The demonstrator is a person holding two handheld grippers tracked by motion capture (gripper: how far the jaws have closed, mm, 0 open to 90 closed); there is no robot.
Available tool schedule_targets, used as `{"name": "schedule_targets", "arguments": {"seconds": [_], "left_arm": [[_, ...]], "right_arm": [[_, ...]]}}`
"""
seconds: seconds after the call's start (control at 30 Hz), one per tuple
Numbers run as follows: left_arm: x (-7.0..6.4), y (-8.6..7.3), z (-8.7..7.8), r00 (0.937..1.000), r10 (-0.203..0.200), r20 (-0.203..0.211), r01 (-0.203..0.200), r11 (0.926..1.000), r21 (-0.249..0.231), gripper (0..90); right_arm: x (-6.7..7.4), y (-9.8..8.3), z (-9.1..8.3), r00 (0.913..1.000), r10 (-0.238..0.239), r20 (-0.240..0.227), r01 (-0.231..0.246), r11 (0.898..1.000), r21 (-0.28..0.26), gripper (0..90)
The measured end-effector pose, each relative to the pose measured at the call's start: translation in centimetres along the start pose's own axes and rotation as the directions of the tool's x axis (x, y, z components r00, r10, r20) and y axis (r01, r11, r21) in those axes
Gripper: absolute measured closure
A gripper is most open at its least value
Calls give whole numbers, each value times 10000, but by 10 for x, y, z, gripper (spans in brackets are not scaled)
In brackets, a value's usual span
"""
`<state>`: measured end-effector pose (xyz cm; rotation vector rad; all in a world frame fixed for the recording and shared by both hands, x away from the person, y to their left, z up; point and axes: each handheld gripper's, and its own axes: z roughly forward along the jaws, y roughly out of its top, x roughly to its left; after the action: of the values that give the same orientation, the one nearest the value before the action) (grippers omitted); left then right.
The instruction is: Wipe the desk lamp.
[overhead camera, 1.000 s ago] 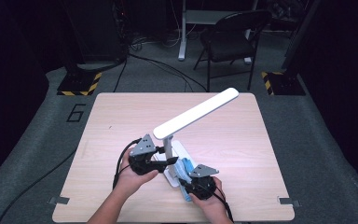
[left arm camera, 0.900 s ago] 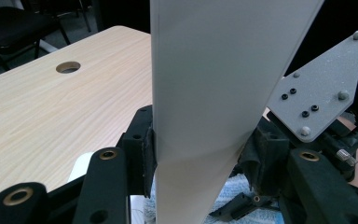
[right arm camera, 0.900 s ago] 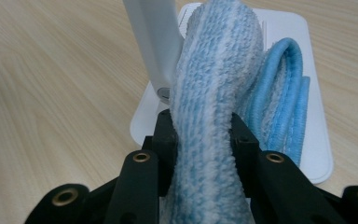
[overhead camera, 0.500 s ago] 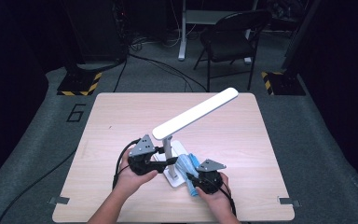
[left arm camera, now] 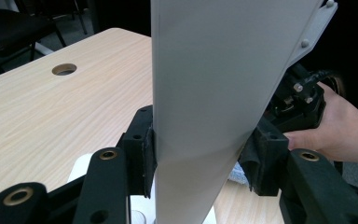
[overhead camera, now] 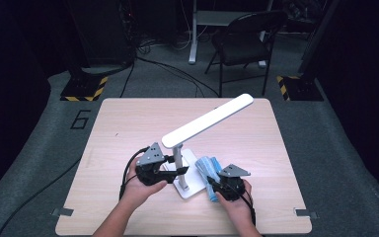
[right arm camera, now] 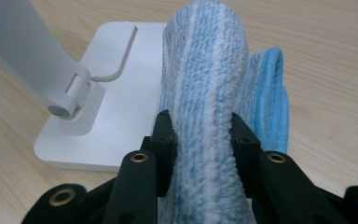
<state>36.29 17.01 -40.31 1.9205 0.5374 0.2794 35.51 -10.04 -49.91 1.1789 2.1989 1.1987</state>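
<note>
Blue cloth [right arm camera: 209, 70] pinched in right gripper [overhead camera: 216, 183], just right of lamp base [right arm camera: 121, 88] | left gripper [overhead camera: 177, 170] clamps lamp stem [left arm camera: 205, 93] | advice: steady lamp, wipe base lightly.

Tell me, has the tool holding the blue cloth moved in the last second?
Yes. The right tool with the blue cloth has slid rightward, away from the lamp base, which stayed put.

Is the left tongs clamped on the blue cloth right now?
No, the left tongs grip the white desk lamp's upright arm; the blue cloth sits between the right tongs.
</note>
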Motion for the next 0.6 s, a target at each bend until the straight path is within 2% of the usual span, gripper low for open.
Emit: {"name": "schedule_targets", "arguments": {"seconds": [0.13, 0.23, 0.27, 0.4, 0.53, 0.6], "left_arm": [[0, 0, 1, 9999, 16, 159, -17, 10000, 9, 517], [-1, 2, 2, 9990, 193, 396, -199, 9997, 155, 517], [-2, 3, 3, 9990, 271, 361, -276, 9995, 127, 517], [-3, 4, 4, 9967, 363, 730, -376, 9991, 170, 516], [-2, 3, 3, 9979, 324, 559, -328, 9994, 54, 514], [-1, 1, 1, 9987, 184, 482, -184, 9998, 9, 511]], "right_arm": [[5, 2, -2, 9998, -132, -141, 131, 9999, -21, 688], [9, 6, -2, 9990, -346, -292, 344, 9994, -75, 687], [10, 7, -1, 9987, -396, -307, 393, 9992, -98, 688], [15, 12, -1, 9977, -459, -506, 459, 9989, -14, 688], [18, 16, -1, 9959, -684, -596, 680, 9977, -82, 688], [21, 17, 0, 9956, -623, -702, 637, 9978, 170, 688]]}}
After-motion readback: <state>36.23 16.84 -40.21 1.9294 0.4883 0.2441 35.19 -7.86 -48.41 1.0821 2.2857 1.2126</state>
